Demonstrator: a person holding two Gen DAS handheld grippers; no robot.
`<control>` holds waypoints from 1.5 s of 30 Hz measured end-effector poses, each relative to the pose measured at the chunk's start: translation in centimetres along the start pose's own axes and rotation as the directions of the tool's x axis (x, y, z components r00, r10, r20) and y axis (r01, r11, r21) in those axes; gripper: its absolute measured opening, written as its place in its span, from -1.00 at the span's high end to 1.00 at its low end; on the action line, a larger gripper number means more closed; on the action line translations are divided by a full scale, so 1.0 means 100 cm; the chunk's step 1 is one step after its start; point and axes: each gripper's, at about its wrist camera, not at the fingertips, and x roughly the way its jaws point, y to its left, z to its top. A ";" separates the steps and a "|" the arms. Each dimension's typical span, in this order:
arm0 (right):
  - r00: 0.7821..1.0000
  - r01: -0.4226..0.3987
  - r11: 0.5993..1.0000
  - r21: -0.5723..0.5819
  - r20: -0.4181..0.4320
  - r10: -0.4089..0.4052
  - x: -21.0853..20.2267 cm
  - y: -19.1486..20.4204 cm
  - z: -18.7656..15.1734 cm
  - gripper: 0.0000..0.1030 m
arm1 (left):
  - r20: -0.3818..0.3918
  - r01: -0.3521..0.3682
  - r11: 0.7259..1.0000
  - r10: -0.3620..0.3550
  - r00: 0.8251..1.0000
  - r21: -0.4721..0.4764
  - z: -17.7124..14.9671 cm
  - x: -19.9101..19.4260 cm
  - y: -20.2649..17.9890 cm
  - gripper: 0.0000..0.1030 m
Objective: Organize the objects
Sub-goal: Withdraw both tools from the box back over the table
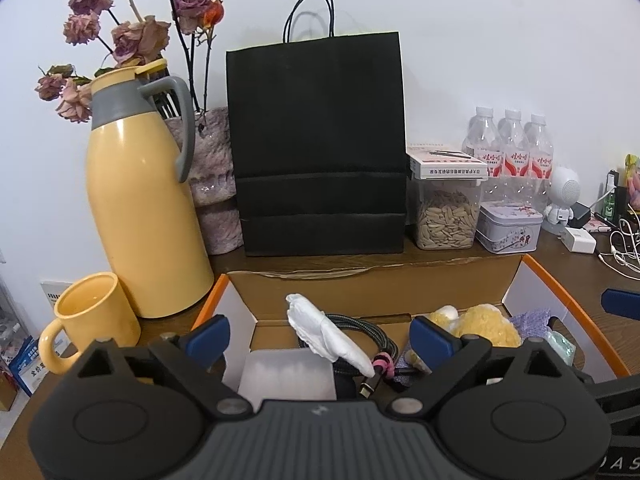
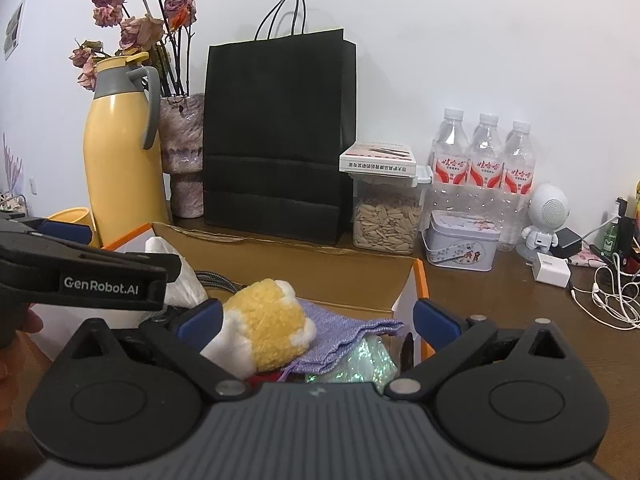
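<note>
Both grippers, left point(image 1: 320, 338) and right point(image 2: 318, 318), hang spread wide and empty-handed above the cardboard box point(image 1: 376, 286) of odds and ends.

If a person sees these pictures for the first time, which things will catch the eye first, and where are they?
The tall black paper bag stands upright at the middle back against the white wall, with the yellow thermos jug and dried roses to its left. In front lies an open cardboard box holding a fluffy yellow plush toy, a purple cloth and a braided cable. Both tools hover open over it.
</note>
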 end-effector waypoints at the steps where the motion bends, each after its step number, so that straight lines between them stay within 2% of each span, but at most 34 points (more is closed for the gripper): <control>1: 1.000 0.002 1.000 -0.002 0.001 -0.002 -0.002 0.001 0.000 -1.00 | 0.002 -0.002 1.000 0.002 1.000 -0.001 -0.001 -0.002 0.000 -0.88; 17: 0.999 0.033 0.999 -0.001 0.012 -0.033 -0.047 0.011 -0.022 -1.00 | 0.007 -0.020 1.000 0.021 1.000 -0.002 -0.024 -0.046 0.008 -0.88; 26: 1.000 0.024 1.000 0.017 -0.004 -0.024 -0.074 0.015 -0.041 -1.00 | -0.001 -0.014 1.000 0.014 1.000 -0.010 -0.043 -0.074 0.011 -0.88; 36: 0.997 0.035 0.999 0.003 -0.069 -0.035 -0.090 0.017 -0.070 -1.00 | -0.057 -0.002 1.000 0.003 0.998 0.028 -0.072 -0.084 0.005 -0.88; 45: 0.991 0.047 0.999 -0.010 -0.124 -0.048 -0.096 0.013 -0.088 -1.00 | -0.138 0.046 0.997 -0.036 0.990 0.068 -0.096 -0.083 -0.003 -0.88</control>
